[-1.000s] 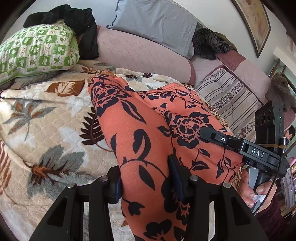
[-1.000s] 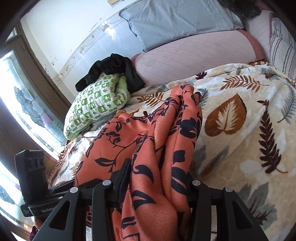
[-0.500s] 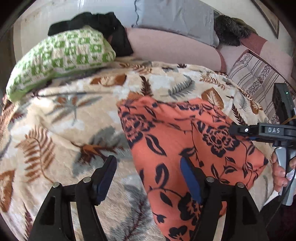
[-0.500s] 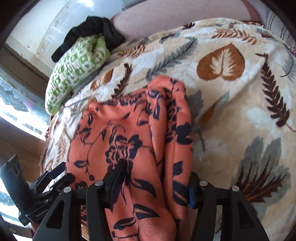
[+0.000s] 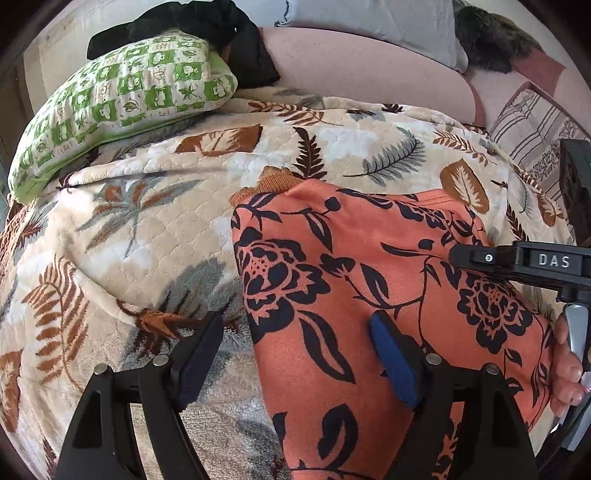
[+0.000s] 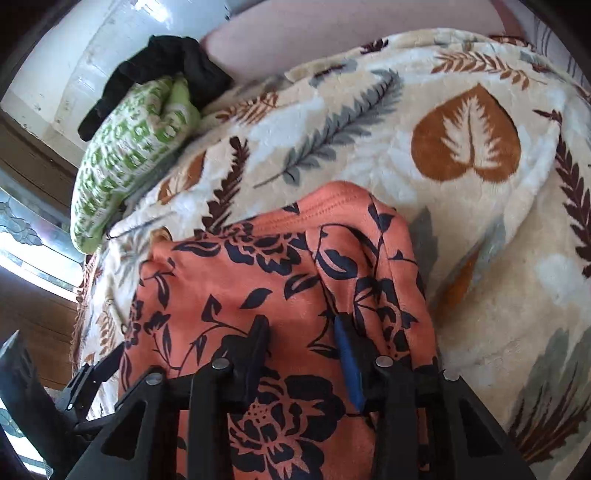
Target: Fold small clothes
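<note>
An orange garment with black flowers [image 5: 369, 258] lies folded flat on the leaf-print blanket [image 5: 147, 240]. My left gripper [image 5: 295, 321] hovers over its left edge with the jaws opening. One finger is above the blanket, the other above the cloth, and neither pad presses on anything. In the right wrist view, my right gripper [image 6: 302, 320] sits low over the garment [image 6: 240, 280] near its right side. Its jaws are closing, and flat cloth shows in the gap with no pinch visible. The right gripper's body [image 5: 517, 262] and a hand [image 5: 565, 365] show at the left view's right edge.
A green patterned pillow [image 5: 122, 99] lies at the back left with black clothing [image 5: 207, 22] on it. Pink cushions [image 5: 362, 70] and a grey pillow [image 5: 369, 18] line the back. A striped cushion [image 5: 532, 122] is at the right. Bare blanket [image 6: 461, 221] spreads right of the garment.
The garment hung gripped in both grippers; now it lies folded on the blanket. Both grippers came down and let go. The left jaws spread wide; the right ones narrowed again.
</note>
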`<control>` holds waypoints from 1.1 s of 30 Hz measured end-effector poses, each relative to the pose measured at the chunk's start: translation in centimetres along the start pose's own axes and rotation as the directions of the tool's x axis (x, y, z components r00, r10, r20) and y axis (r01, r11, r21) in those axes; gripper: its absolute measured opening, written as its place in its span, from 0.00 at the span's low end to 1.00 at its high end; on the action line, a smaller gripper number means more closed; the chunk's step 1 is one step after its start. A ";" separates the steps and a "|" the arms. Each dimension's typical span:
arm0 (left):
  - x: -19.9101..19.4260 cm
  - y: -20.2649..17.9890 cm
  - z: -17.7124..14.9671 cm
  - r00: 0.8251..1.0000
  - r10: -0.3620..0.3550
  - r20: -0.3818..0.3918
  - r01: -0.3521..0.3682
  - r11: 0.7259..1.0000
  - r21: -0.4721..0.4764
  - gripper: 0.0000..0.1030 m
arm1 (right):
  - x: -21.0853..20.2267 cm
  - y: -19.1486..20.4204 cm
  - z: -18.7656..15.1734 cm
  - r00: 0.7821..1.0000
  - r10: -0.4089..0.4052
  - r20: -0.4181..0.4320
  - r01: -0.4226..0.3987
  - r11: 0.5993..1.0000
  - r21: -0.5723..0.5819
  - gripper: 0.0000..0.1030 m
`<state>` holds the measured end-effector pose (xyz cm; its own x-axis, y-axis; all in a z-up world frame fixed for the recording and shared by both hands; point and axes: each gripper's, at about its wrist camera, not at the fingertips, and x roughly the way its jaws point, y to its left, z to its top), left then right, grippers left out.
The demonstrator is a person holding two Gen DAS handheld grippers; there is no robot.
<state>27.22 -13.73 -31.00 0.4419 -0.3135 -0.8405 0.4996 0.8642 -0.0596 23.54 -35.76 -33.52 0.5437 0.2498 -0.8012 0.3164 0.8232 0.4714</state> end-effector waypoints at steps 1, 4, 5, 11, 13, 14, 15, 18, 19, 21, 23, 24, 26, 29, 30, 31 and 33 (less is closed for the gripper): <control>-0.3 0.1 -0.1 1.000 -0.003 0.004 0.003 1.000 -0.009 0.80 | -0.7 0.1 0.0 1.000 0.009 0.001 -0.009 1.000 -0.002 0.40; -1.9 -0.1 -0.7 0.999 0.016 0.030 -0.016 1.000 -0.017 0.80 | -3.0 -0.2 -0.8 0.998 0.053 0.043 -0.053 0.999 0.010 0.40; -2.6 -0.4 -1.0 0.999 0.018 0.042 -0.017 1.000 -0.010 0.80 | -3.9 -0.2 -1.3 0.997 0.063 0.050 -0.063 0.998 0.010 0.40; -5.3 -2.0 -3.7 0.998 0.021 0.064 -0.021 1.000 0.004 0.84 | -8.3 0.3 -4.5 0.992 0.057 0.113 -0.053 0.998 -0.036 0.43; -4.6 -2.7 -4.8 0.998 0.064 0.030 -0.064 0.998 0.016 0.89 | -8.3 -0.3 -6.2 0.996 0.011 0.092 -0.008 0.999 -0.031 0.59; -4.1 -3.1 -5.4 0.996 0.085 0.011 -0.085 0.996 0.027 0.89 | -7.4 -0.9 -7.0 0.999 -0.028 0.045 0.028 0.999 -0.014 0.60; -4.0 -3.3 -6.0 0.996 0.093 0.011 -0.093 0.995 0.030 0.89 | -6.1 -1.5 -7.8 0.998 -0.059 -0.033 0.059 0.998 -0.001 0.60; -6.1 -3.5 -6.8 0.989 0.136 0.053 -0.136 0.991 0.008 0.89 | -6.8 -2.0 -8.8 0.998 -0.045 -0.040 0.047 0.998 0.038 0.60; -7.3 -3.6 -7.0 0.986 0.148 0.076 -0.149 0.989 0.002 0.89 | -8.0 -1.6 -8.9 0.999 -0.043 -0.004 0.043 0.999 0.016 0.60; -9.9 -3.8 -7.4 0.976 0.175 0.131 -0.174 0.985 -0.020 0.89 | -10.7 -0.6 -9.4 0.994 -0.043 0.097 0.047 0.998 -0.030 0.60; -12.5 -3.9 -7.7 0.966 0.189 0.178 -0.186 0.982 -0.029 0.89 | -13.2 0.1 -10.0 0.984 -0.034 0.173 0.046 0.997 -0.064 0.60; -13.8 -4.0 -7.6 0.959 0.200 0.201 -0.198 0.980 -0.028 0.89 | -14.5 0.4 -10.4 0.978 -0.020 0.209 0.037 0.996 -0.077 0.60; -16.3 -4.3 -7.5 0.940 0.235 0.247 -0.235 0.971 -0.030 0.89 | -16.8 1.3 -10.9 0.961 -0.017 0.276 0.047 0.994 -0.103 0.60; -20.2 -4.7 -7.4 0.915 0.257 0.312 -0.260 0.965 -0.034 0.92 | -19.7 2.7 -11.6 0.936 -0.022 0.351 0.073 0.989 -0.132 0.60; -21.4 -4.8 -7.3 0.907 0.261 0.331 -0.263 0.964 -0.039 0.94 | -20.6 3.0 -11.8 0.929 -0.016 0.370 0.073 0.988 -0.140 0.60; -22.5 -5.0 -7.3 0.899 0.266 0.349 -0.267 0.963 -0.045 0.96 | -21.6 3.4 -12.1 0.922 -0.011 0.386 0.073 0.986 -0.147 0.60; -24.8 -5.3 -7.5 0.881 0.272 0.386 -0.273 0.960 -0.054 0.97 | -23.5 4.2 -12.7 0.908 -0.002 0.418 0.077 0.984 -0.162 0.60</control>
<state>8.06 -7.56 -13.85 0.8130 -0.1929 -0.5494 0.3191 0.9368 0.1433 2.20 -31.69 -17.45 0.8184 0.0121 -0.5745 0.2272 0.9116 0.3427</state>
